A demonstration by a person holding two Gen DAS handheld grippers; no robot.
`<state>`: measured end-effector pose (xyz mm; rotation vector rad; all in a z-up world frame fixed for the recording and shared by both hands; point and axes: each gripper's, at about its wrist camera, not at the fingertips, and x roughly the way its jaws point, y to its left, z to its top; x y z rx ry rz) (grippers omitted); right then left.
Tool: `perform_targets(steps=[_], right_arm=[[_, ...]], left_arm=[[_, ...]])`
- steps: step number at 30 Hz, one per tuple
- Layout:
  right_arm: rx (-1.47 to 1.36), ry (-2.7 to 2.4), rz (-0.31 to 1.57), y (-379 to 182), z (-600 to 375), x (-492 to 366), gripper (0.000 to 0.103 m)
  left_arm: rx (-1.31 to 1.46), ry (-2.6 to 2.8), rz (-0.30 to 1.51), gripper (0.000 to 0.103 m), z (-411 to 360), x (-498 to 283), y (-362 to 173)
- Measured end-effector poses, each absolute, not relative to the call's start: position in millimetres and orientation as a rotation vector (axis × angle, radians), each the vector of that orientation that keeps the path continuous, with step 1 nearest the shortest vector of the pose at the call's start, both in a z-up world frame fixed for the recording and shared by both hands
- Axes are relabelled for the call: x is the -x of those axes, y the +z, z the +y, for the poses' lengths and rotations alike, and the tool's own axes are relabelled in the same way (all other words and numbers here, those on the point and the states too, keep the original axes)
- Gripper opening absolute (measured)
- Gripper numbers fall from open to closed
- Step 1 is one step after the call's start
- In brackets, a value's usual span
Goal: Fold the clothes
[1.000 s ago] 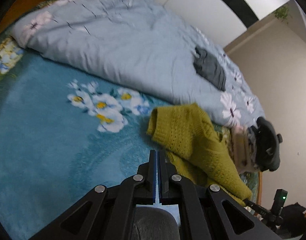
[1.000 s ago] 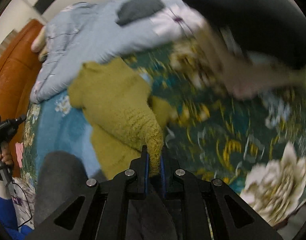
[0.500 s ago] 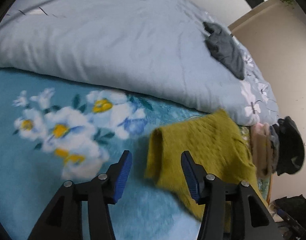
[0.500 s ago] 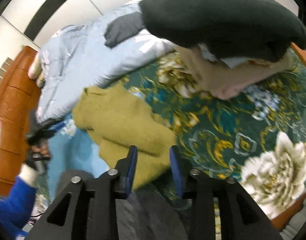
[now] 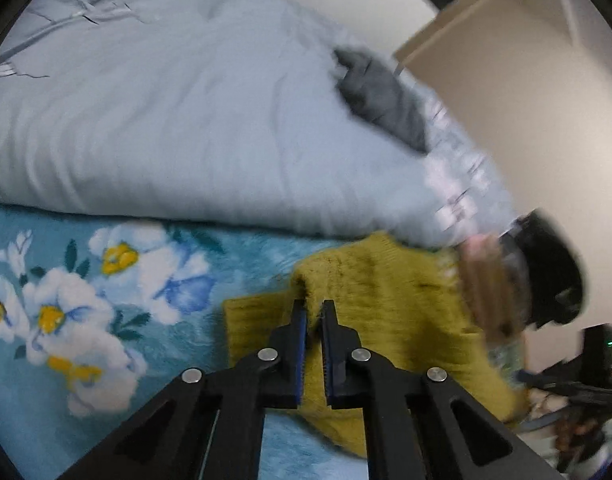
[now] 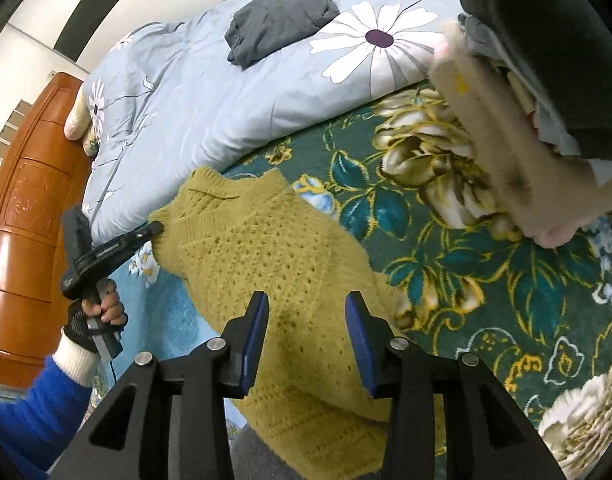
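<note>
We start with the bed: a teal floral blanket [image 6: 486,280] covers it, with a pale blue duvet [image 6: 210,92] bunched along its far side and a grey garment [image 6: 278,24] lying on top of that. At two o'clock in the right wrist view sits a stack of folded clothes [image 6: 506,152], dark piece uppermost.

Our task piece, the mustard knit sweater [image 6: 274,264], lies on the blanket just beside the duvet edge. Its long axis runs from ten o'clock, where the neckline sits, down to five o'clock under our right gripper [image 6: 306,320], whose fingers stand spread apart with nothing between them, hovering over the sweater's lower body.

Our left gripper [image 5: 313,316] is the one that counts for the next move: its fingers are pinched nearly together on a raised ridge of knit at the sweater's shoulder end (the left wrist view is blurred, so how deep the bite goes we cannot tell). From those fingers the bulk of the sweater lies away at three o'clock, toward the stack.

We judge a fold along the long axis would carry that end toward the right gripper.
</note>
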<state>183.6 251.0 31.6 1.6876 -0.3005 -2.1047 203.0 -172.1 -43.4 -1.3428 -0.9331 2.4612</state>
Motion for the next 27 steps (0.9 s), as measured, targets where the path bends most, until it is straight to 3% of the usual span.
perform_targets(steps=[3,16,18,19,20,21,24,27], right_arm=[[-1.689,-2.104,-0.310,28,252,-185,0.041],[-1.805,-1.915,-0.334,-13,241,-209,0.044],[-1.783,-1.927,-0.336,-6,243,-207,0.044],[-1.772,-1.932,-0.338,-3,243,-206,0.044],[-1.755,-1.939,-0.340,0,244,-203,0.044],[-1.726,-1.947,-0.345,6,244,-199,0.045],[-1.688,-1.973,-0.363,5,242,-179,0.054],[-1.664,-1.997,-0.388,-2,238,-158,0.055]], left_arm=[[1.257,2.492,-1.048,0.007,-189,-238,-34],[1.635,2.462,-1.063,0.011,-209,-314,-79],[1.667,2.450,-1.037,0.017,-206,-315,-78],[1.680,2.438,-1.019,0.030,-205,-314,-77],[1.688,2.432,-0.994,0.050,-205,-312,-76],[1.693,2.429,-0.969,0.055,-205,-311,-74],[1.677,2.493,-0.893,0.061,-208,-300,-73],[1.642,2.502,-0.904,0.064,-211,-284,-77]])
